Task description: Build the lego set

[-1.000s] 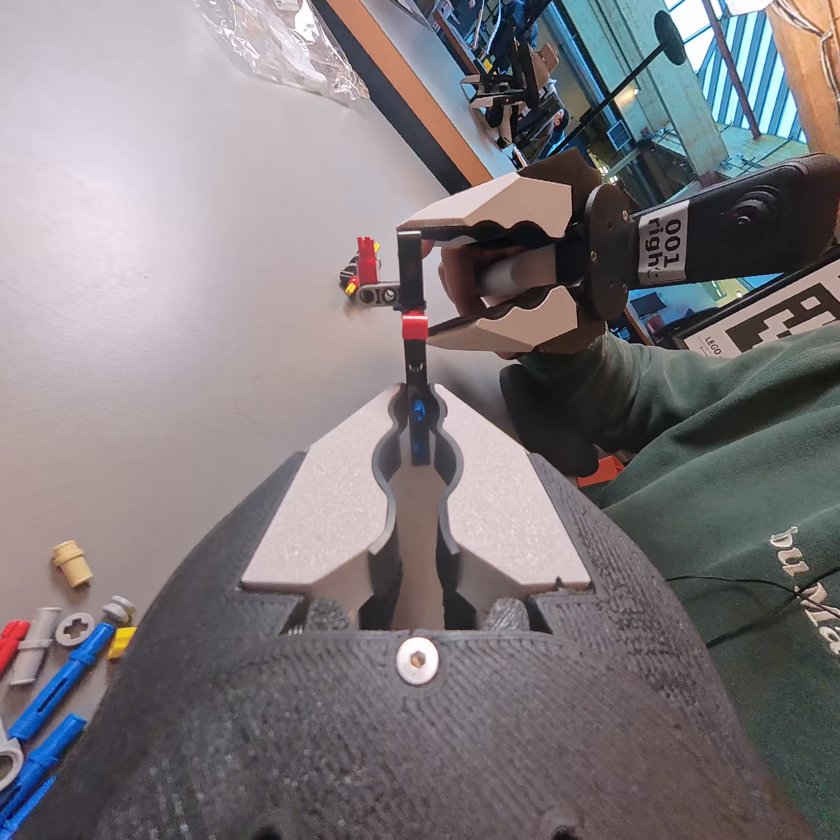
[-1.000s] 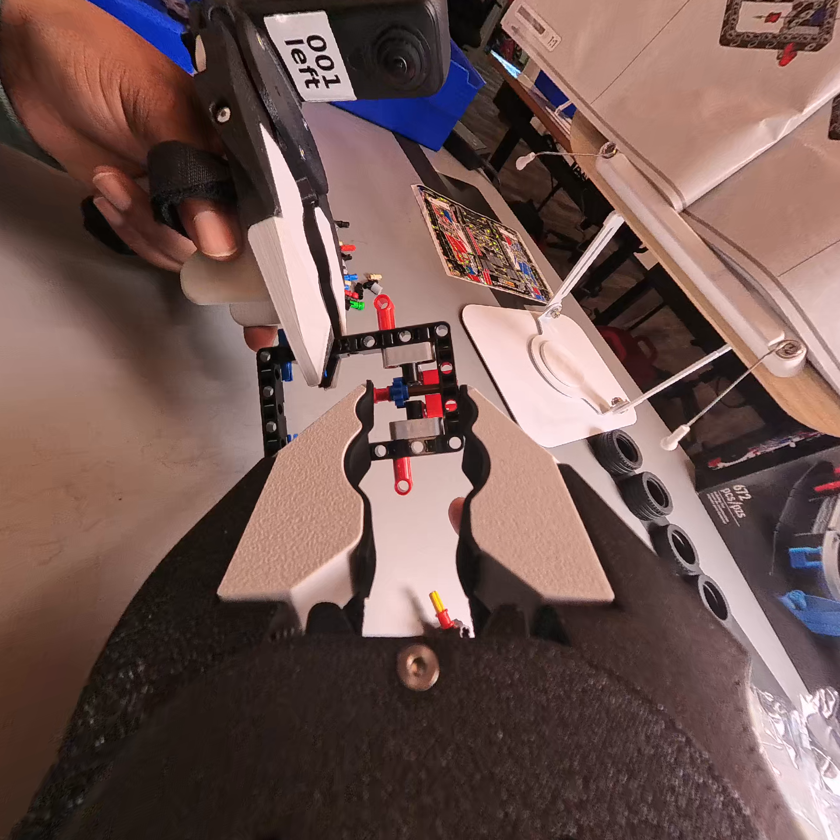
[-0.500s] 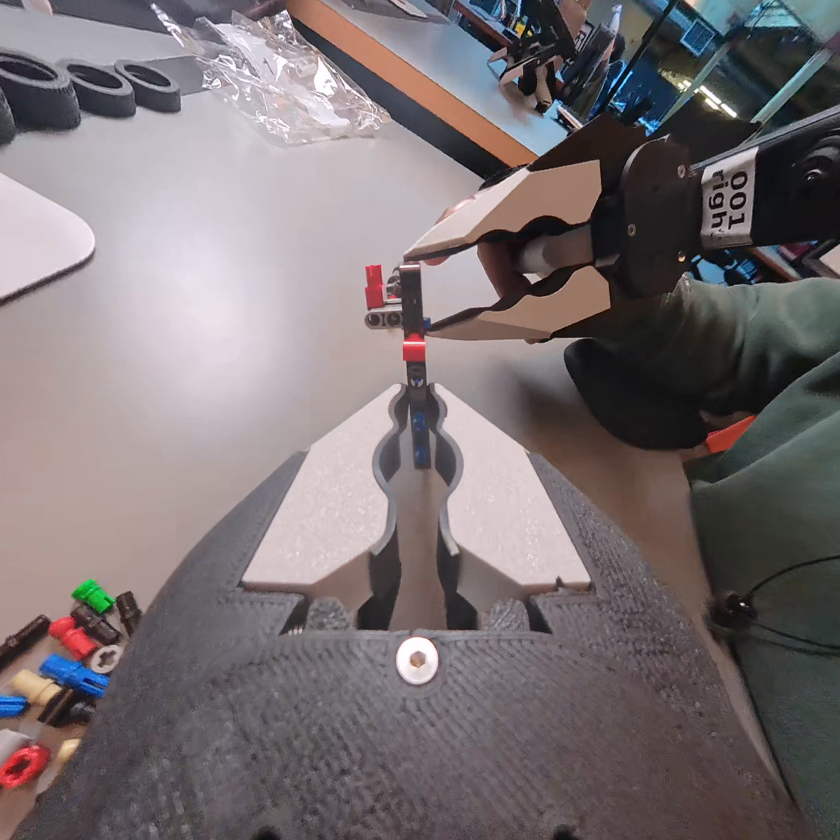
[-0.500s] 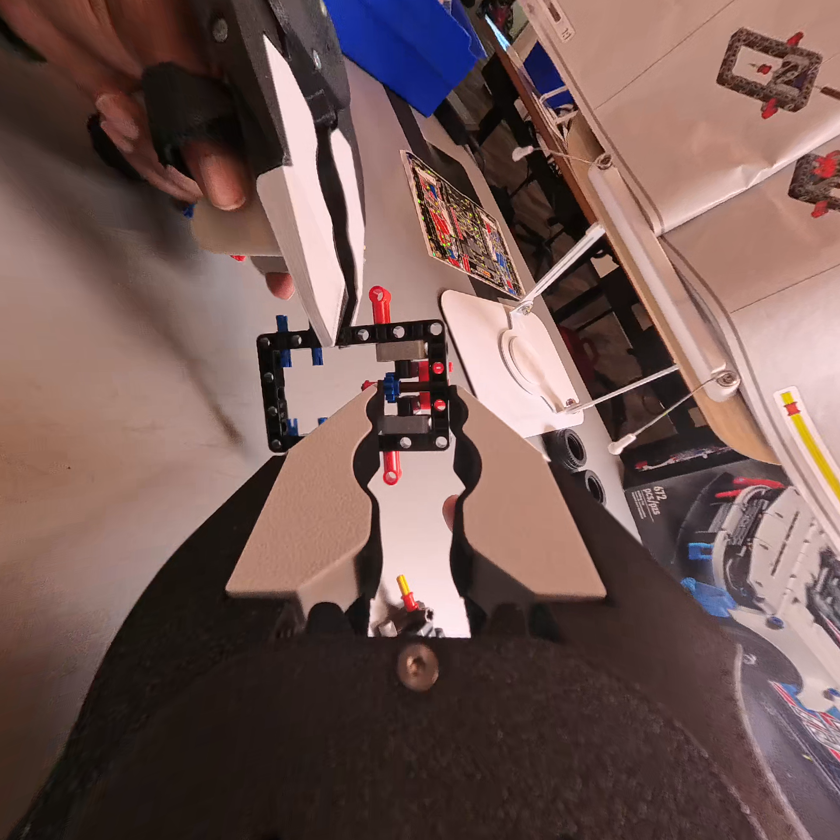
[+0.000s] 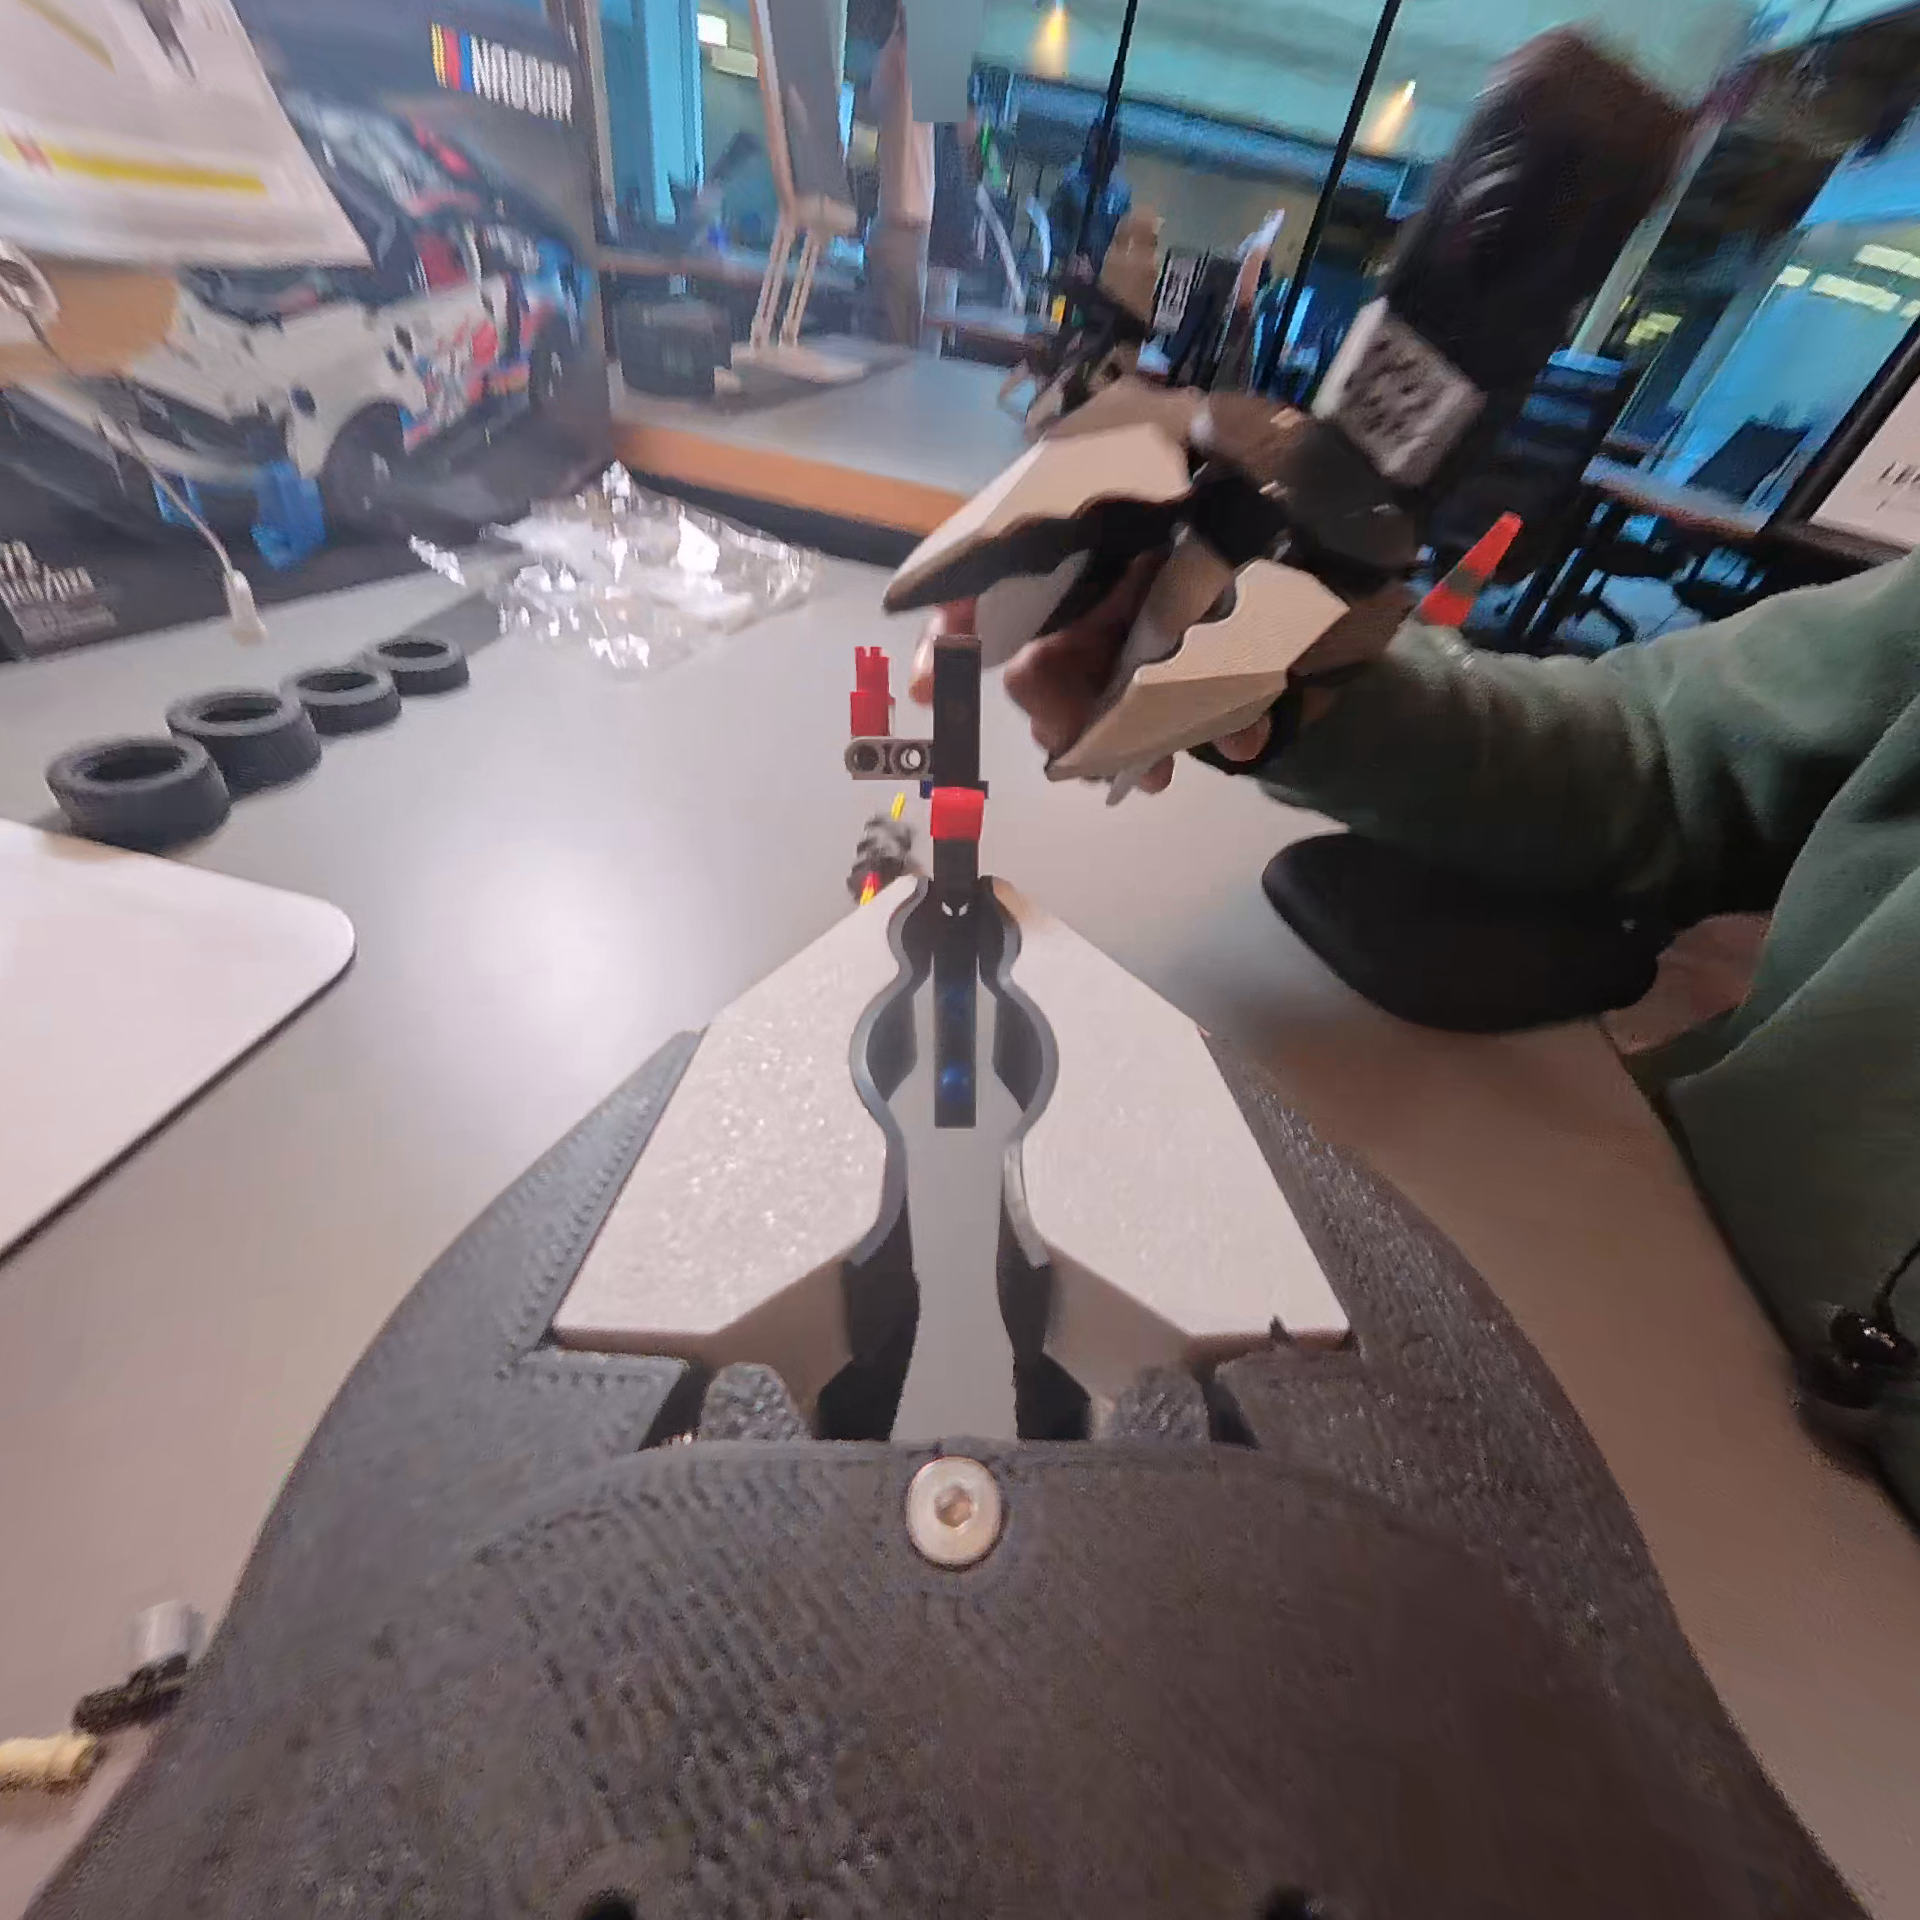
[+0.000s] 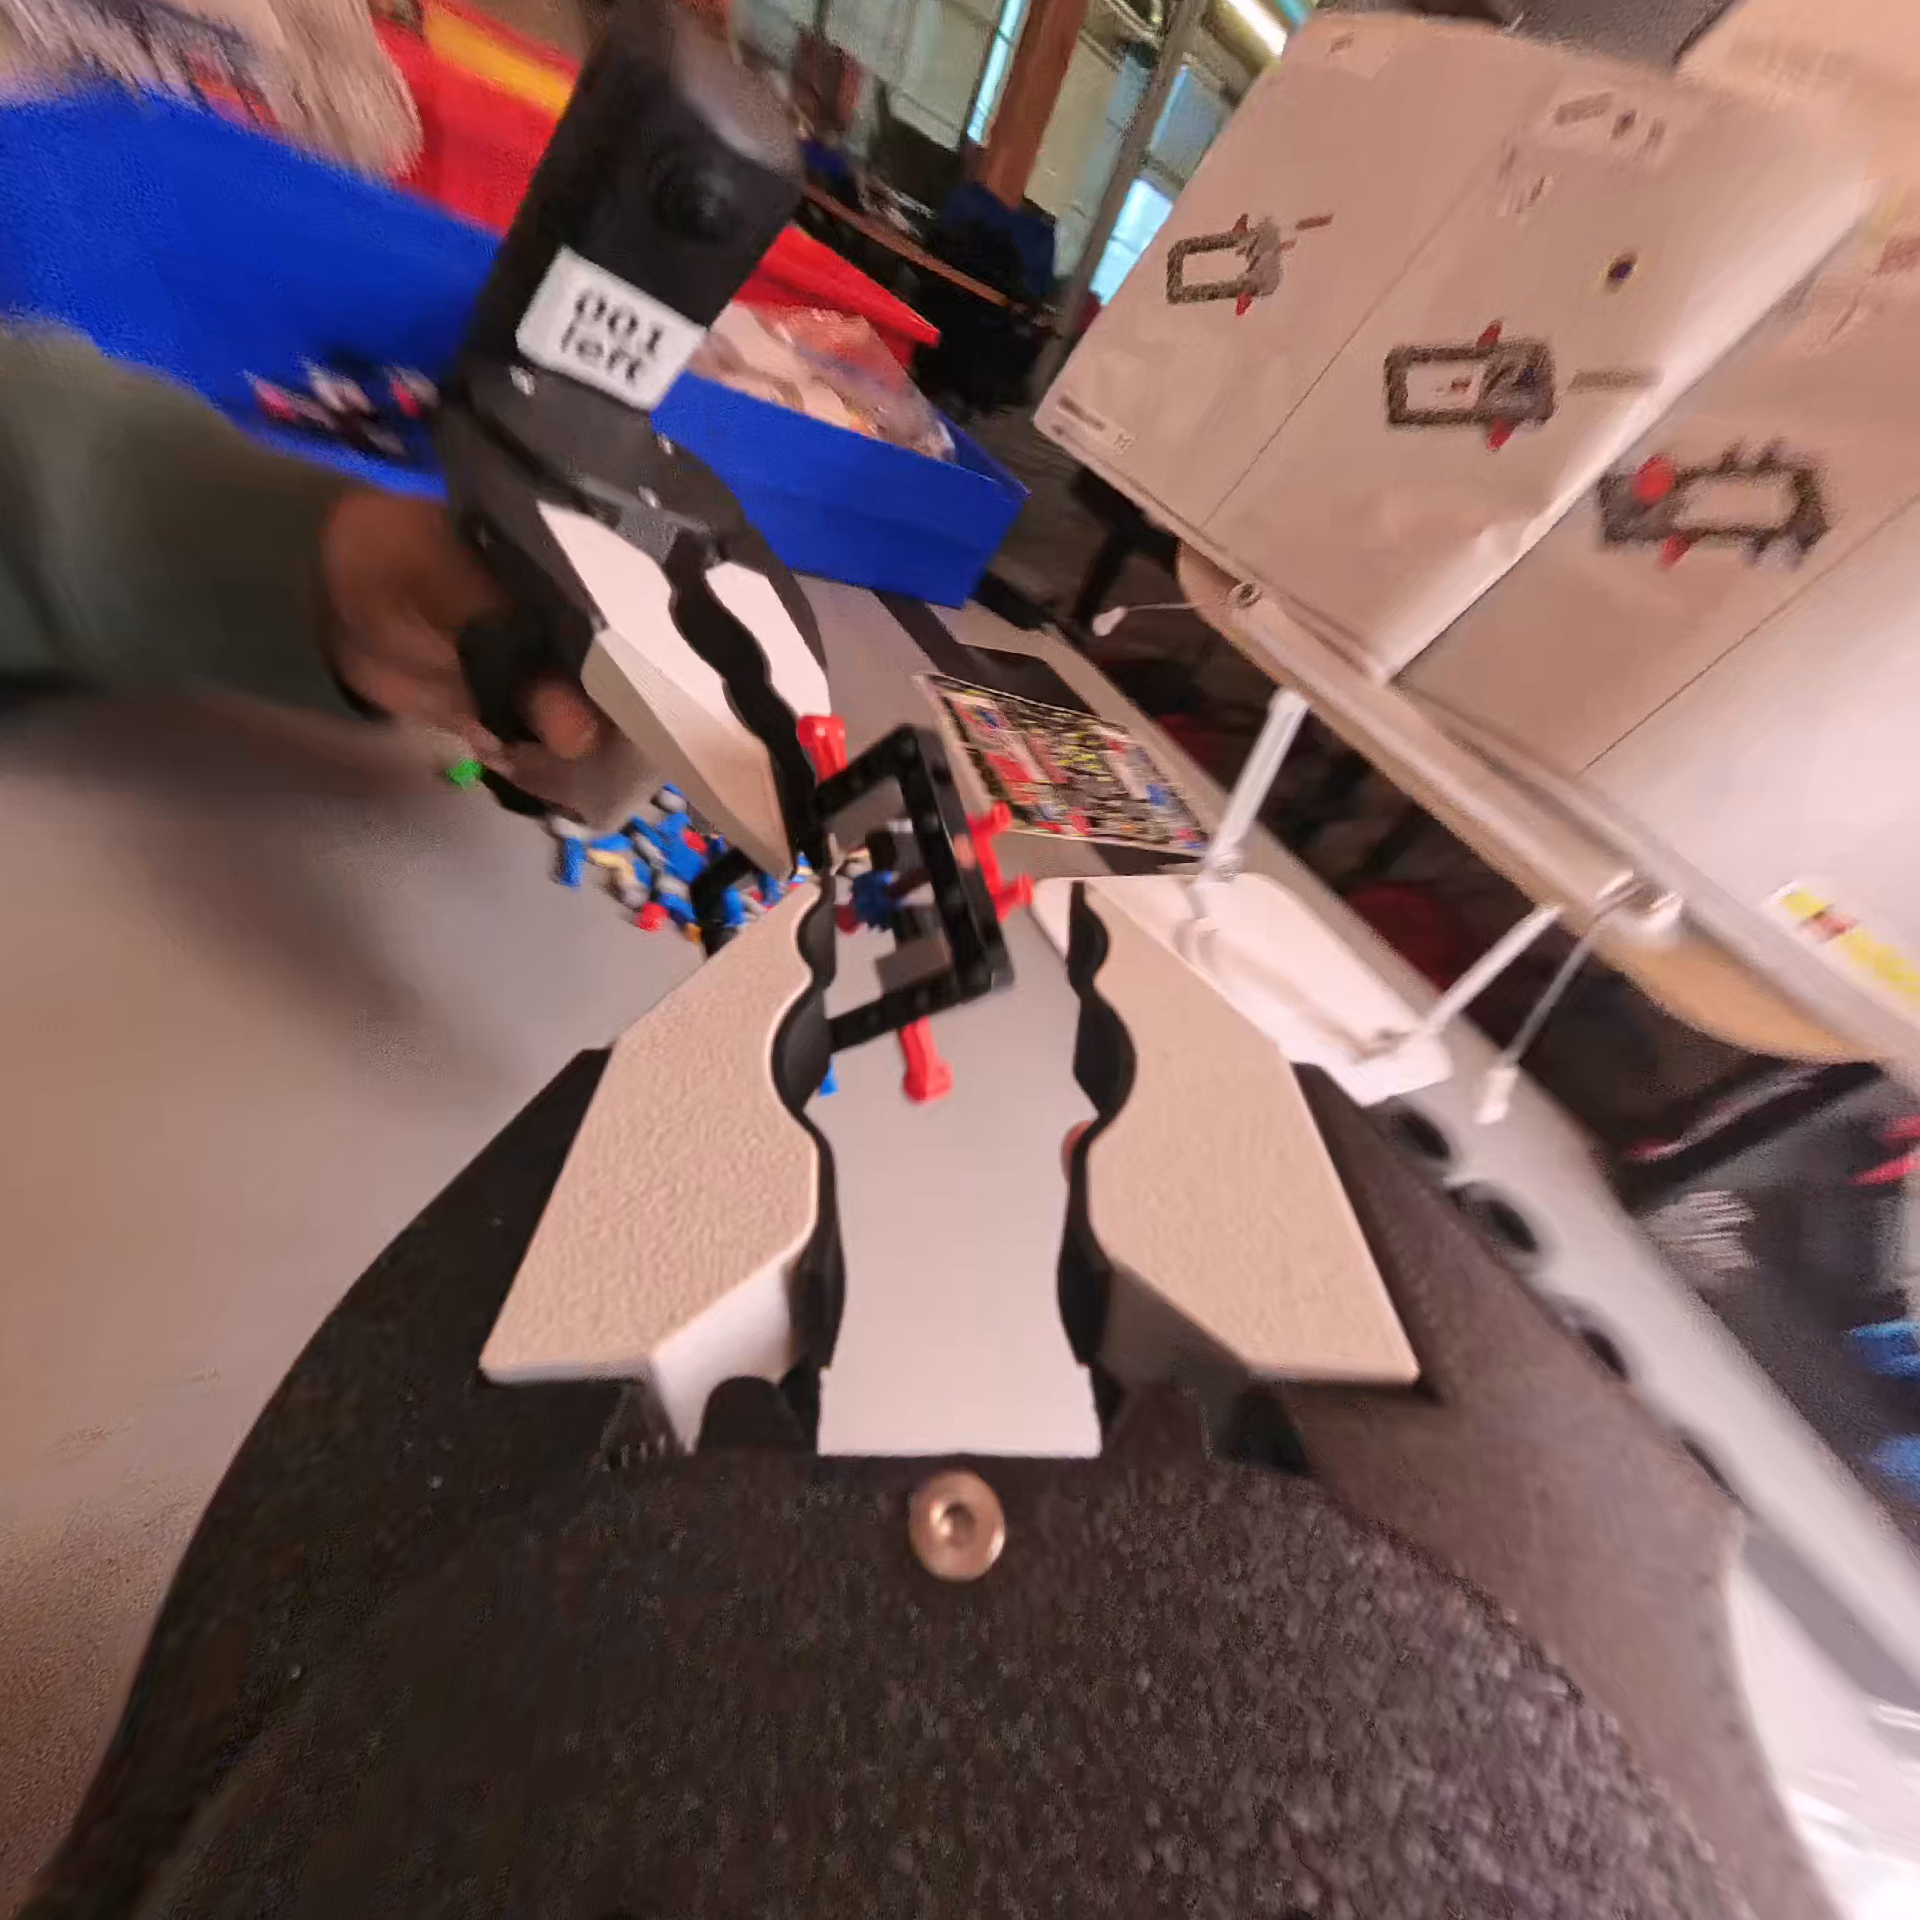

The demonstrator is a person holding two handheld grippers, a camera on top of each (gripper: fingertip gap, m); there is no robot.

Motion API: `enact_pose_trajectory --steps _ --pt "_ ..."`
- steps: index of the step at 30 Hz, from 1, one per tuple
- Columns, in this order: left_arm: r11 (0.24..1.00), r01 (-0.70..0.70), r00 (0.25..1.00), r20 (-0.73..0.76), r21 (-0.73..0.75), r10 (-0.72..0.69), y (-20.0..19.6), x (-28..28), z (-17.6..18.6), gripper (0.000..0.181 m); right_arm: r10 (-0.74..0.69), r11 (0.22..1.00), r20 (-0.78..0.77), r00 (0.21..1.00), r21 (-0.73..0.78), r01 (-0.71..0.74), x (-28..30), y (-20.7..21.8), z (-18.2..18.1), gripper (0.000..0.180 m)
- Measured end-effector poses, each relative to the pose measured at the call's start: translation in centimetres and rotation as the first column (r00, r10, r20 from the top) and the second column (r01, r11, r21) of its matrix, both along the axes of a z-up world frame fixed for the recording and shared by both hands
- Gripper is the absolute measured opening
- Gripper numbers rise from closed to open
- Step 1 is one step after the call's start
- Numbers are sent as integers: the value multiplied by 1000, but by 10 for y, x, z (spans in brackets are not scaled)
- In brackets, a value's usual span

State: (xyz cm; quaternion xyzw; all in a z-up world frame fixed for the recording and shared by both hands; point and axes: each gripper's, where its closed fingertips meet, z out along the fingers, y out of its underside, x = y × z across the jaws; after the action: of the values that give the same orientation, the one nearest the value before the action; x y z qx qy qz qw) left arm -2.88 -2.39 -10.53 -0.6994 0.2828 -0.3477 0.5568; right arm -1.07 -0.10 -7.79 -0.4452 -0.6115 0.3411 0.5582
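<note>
two grippers, one black frame

four tyres (image 5: 239, 727) lay in a row on the table (image 5: 540, 935), well left of the black frame (image 5: 954, 790). the left gripper (image 5: 954, 904) was clamped on the frame's lower edge, holding it upright above the table. right of the frame, the right gripper (image 6: 935, 904) stood with jaws apart, off the frame.

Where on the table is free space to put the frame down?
Bare table lies between the tyres, the white pad and the left gripper holding the frame. Crowded: loose pieces under that gripper's hand, and the right sleeve.
</note>
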Motion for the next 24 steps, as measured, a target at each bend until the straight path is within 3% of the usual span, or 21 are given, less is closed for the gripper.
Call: enact_pose_trajectory --steps 2,4,6,9,10,12,15,17,21,24 --pt "998 26 997 69 60 -30 -6 0 15 6 83 978 -24 996 -189 -86 5 -1 0 43" --pt "993 64 991 110 99 -74 -12 3 25 6 135 938 -106 985 -307 -161 9 -4 7 30" --pt "992 69 992 96 104 -79 -13 5 24 6 185 908 -160 970 -351 -231 12 -13 15 8" --pt "998 28 993 109 51 -34 -5 1 18 9 196 911 -147 970 -339 -236 13 -15 17 6" --pt "1000 -15 995 99 15 13 2 -5 12 18 165 926 -136 977 -319 -201 13 -11 17 5" --pt "996 -88 992 91 -26 90 12 -19 8 37 75 970 -68 995 -225 -89 12 2 11 5" --pt "983 -183 983 32 -25 183 19 -35 7 35 -64 998 107 992 13 63 11 15 -13 5" --pt "979 -198 980 -33 -50 197 19 -33 0 36 -143 974 207 968 205 100 8 14 -31 5" --pt "953 -140 988 -99 -270 117 12 -12 -37 47 -211 878 359 909 478 15 -4 -8 -69 5" --pt "927 -103 985 -168 -360 44 3 -5 -59 50 -222 830 424 878 554 -58 -10 -25 -89 6"
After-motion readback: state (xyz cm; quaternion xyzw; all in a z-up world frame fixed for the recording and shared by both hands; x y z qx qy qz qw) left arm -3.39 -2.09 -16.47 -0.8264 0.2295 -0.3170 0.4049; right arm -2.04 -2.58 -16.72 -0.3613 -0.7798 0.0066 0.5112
